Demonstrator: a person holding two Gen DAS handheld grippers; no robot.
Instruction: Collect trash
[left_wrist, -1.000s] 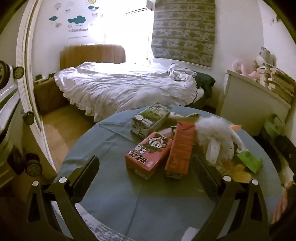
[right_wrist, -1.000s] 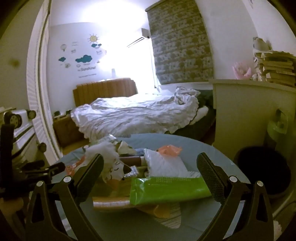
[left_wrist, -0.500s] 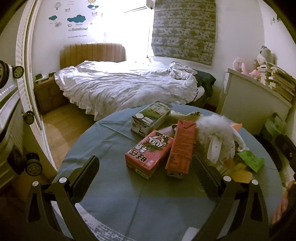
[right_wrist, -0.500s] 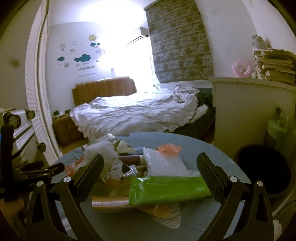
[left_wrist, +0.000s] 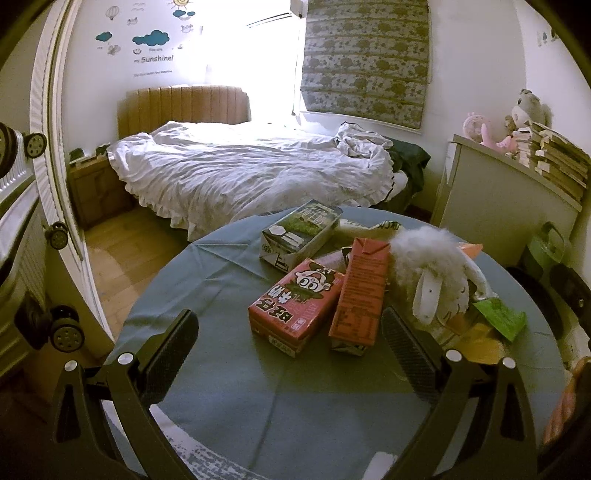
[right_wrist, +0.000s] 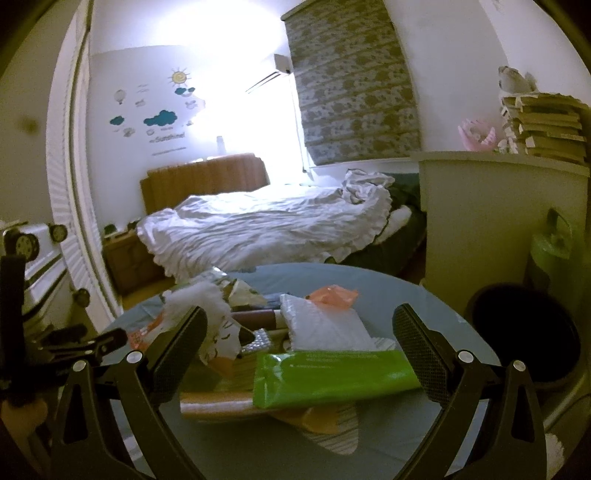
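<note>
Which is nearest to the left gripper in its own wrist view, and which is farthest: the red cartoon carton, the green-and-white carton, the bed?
1. Red cartoon carton, just ahead of the left gripper.
2. Green-and-white carton, farther back on the table.
3. Bed, beyond the table.

Left gripper (left_wrist: 286, 338) jaws wide apart above table (left_wrist: 229, 398); red carton (left_wrist: 295, 306) between them.

Left gripper (left_wrist: 286, 345) and right gripper (right_wrist: 299, 341), black angular frames, silver round screws, dark cross-hatched textured pads (right_wrist: 415, 345) lining the jaws
</note>
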